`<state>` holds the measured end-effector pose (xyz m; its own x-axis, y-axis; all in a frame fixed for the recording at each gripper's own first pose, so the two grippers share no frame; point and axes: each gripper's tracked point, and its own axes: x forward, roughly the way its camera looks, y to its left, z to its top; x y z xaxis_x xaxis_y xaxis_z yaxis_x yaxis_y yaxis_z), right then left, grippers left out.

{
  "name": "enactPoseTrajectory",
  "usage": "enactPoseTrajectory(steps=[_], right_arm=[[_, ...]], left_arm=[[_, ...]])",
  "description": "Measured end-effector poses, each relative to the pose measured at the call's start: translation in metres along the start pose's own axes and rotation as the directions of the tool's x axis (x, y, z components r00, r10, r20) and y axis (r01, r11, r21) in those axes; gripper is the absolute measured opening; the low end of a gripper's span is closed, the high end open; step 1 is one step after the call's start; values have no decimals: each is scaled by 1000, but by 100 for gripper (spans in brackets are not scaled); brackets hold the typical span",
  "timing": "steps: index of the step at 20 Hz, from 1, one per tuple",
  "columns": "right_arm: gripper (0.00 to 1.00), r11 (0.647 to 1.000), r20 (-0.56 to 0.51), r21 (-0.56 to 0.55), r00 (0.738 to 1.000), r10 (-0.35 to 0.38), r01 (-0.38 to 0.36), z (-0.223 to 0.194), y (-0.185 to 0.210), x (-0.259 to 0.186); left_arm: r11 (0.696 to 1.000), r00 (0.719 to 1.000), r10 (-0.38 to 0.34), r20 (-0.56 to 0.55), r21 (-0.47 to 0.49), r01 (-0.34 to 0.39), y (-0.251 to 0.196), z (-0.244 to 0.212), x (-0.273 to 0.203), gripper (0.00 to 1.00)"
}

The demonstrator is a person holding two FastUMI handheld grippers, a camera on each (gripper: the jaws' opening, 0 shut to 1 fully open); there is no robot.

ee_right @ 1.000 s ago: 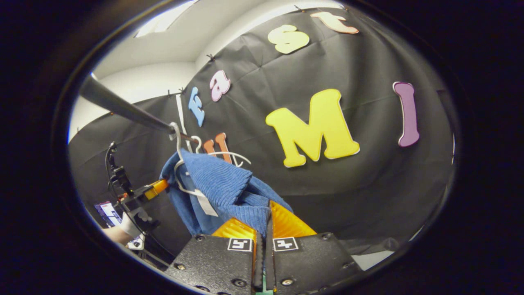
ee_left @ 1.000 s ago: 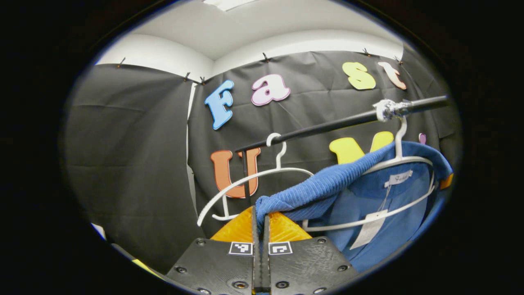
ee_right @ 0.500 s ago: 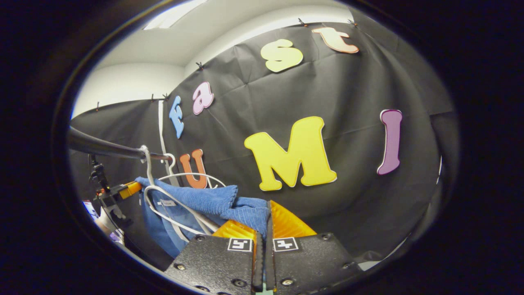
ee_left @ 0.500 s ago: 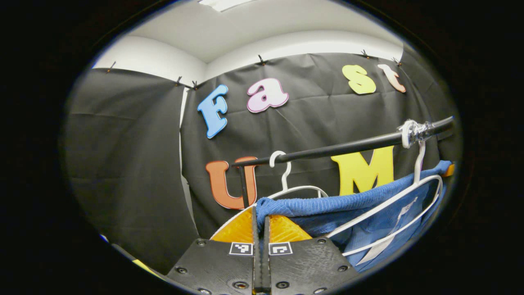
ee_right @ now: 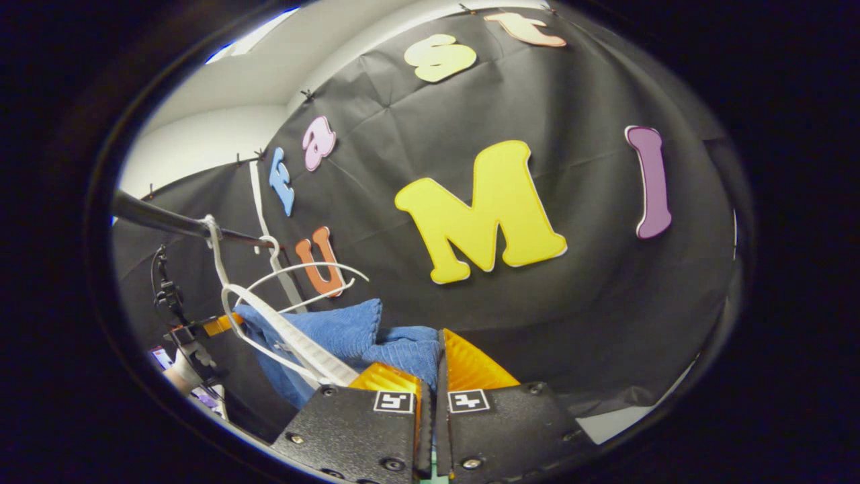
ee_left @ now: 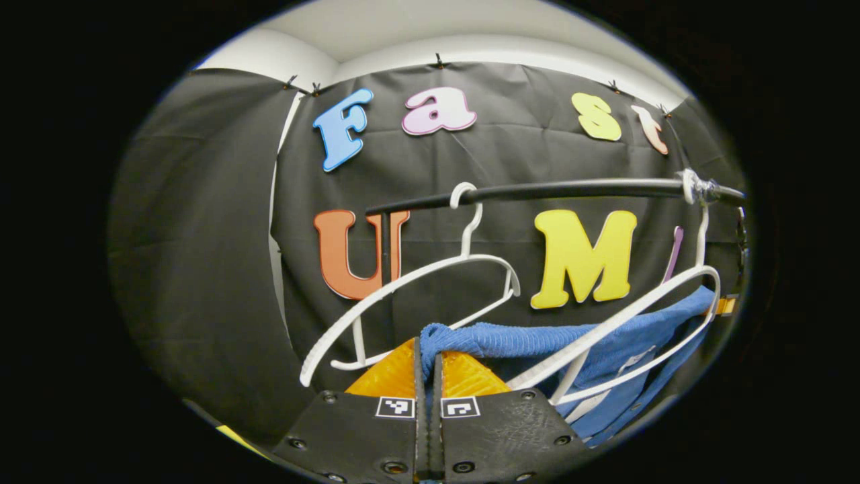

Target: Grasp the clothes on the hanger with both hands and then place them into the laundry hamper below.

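Blue knitted cloth is pinched at both ends. In the left gripper view, the left hand-held gripper (ee_left: pixel 428 349) is seen with its two fingers drawn together on a ribbed edge of the blue sweater (ee_left: pixel 537 343), which stretches from the fingertips off to the right, where it passes under a white hanger (ee_left: pixel 645 302). That hanger is hooked on a black rail (ee_left: pixel 571 190) near a wrapped band (tape or cord, it cannot be told which). A second white hanger (ee_left: pixel 430 282), bare, is hung on the same rail further left, and its lower arm is seen just above the gripped cloth. A white tag is visible inside the sweater, low on the right.

In the right gripper view, the right hand-held gripper (ee_right: pixel 430 366) is likewise closed on a fold of the sweater (ee_right: pixel 349 333), the cloth being bunched directly ahead of the fingertips and trailing away to the left. The white hanger (ee_right: pixel 269 326) is seen lying across the cloth, tilted, with its hook on the rail (ee_right: pixel 161 218). The bare hanger (ee_right: pixel 302 275) is seen behind it. Farther off at the lower left, the other hand-held gripper (ee_right: pixel 201 328) is seen at the far end of the sweater, with part of the hand that holds it below.

The sweater is thus held up near the rail, partly threaded through the hanger.
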<state>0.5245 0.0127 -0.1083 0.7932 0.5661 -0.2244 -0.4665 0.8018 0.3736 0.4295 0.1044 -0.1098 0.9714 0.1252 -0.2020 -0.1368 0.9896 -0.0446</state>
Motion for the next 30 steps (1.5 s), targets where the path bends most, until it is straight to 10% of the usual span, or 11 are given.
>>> enactPoseTrajectory(steps=[20,30], right_arm=[[6,995,-217,45,973,-81,93,-140,-16,-21],[6,996,-226,-72,972,-62,47,-160,49,-48]], left_arm=[[996,973,22,-232,-75,-40,13,-153,-56,1],[999,975,-5,-222,-36,-3,-14,-149,-94,0]])
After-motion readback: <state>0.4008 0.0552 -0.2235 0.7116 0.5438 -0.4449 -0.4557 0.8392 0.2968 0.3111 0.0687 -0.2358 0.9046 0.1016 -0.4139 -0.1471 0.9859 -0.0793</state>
